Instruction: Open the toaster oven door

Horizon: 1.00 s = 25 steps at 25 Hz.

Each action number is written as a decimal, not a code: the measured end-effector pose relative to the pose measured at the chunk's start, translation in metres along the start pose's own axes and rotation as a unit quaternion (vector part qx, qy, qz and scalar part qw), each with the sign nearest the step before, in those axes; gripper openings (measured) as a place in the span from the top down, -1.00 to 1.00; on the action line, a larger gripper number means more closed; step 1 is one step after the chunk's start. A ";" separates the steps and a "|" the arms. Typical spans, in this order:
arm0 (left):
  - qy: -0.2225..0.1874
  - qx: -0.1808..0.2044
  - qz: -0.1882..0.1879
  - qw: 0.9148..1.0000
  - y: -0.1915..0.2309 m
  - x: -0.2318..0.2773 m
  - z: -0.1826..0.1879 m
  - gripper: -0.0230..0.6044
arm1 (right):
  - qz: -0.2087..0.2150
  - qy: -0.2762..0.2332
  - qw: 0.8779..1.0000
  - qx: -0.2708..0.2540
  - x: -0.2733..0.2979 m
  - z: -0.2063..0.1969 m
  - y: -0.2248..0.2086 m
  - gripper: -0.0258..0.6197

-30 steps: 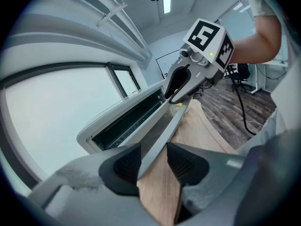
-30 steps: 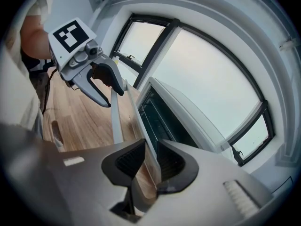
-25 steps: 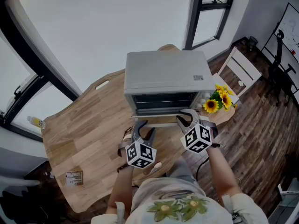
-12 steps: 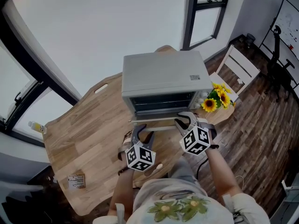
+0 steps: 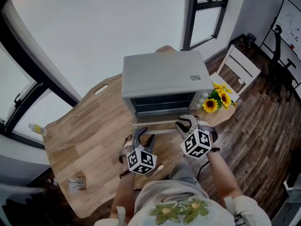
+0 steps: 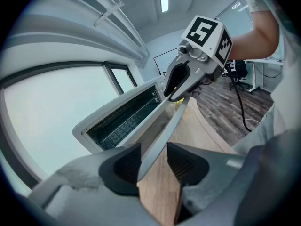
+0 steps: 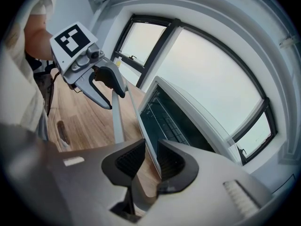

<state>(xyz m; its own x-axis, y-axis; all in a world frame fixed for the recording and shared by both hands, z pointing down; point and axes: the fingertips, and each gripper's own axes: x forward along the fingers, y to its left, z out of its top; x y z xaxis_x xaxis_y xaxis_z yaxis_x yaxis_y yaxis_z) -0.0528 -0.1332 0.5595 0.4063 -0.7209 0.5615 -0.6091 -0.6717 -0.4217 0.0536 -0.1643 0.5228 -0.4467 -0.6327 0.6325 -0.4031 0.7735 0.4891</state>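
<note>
Midway through the opening step: on the wooden table (image 5: 80, 131), toaster oven (image 5: 162, 74) at the far edge, door (image 6: 151, 124) tipped partly down. Left gripper (image 5: 143, 134) spread, with the handle (image 6: 161, 138) loose between the pads and resting against one. Right gripper (image 5: 187, 122) drawn in on the door's top edge, seemingly pinching it. Next, probably: swing down and toward the body, keeping both ends level. White chair (image 5: 242, 69) and sunflowers (image 5: 217, 100) off to the oven's right, seemingly clear of the swing
</note>
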 end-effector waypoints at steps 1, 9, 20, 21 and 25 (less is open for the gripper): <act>0.000 0.000 0.001 1.000 -0.001 0.000 -0.001 0.36 | 0.001 0.000 1.000 0.000 0.000 0.000 0.001 0.67; 0.003 -0.004 -0.007 1.000 -0.008 -0.002 -0.004 0.36 | 0.011 0.004 1.000 0.002 -0.001 -0.004 0.009 0.67; 0.024 0.030 -0.020 0.999 -0.022 0.004 -0.022 0.38 | 0.026 0.023 0.999 -0.002 -0.002 -0.013 0.027 0.68; 0.025 0.032 -0.019 0.999 -0.022 0.005 -0.023 0.38 | 0.026 0.023 0.999 -0.002 -0.002 -0.014 0.028 0.68; 0.022 0.033 -0.020 0.999 -0.024 0.005 -0.024 0.38 | 0.026 0.027 0.999 -0.001 0.000 -0.016 0.029 0.68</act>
<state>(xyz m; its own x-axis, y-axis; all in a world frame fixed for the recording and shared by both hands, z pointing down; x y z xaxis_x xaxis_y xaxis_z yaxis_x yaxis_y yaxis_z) -0.0524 -0.1167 0.5891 0.3983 -0.6861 0.6088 -0.5465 -0.7106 -0.4432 0.0544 -0.1415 0.5462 -0.4237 -0.5889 0.6882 -0.3783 0.8054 0.4563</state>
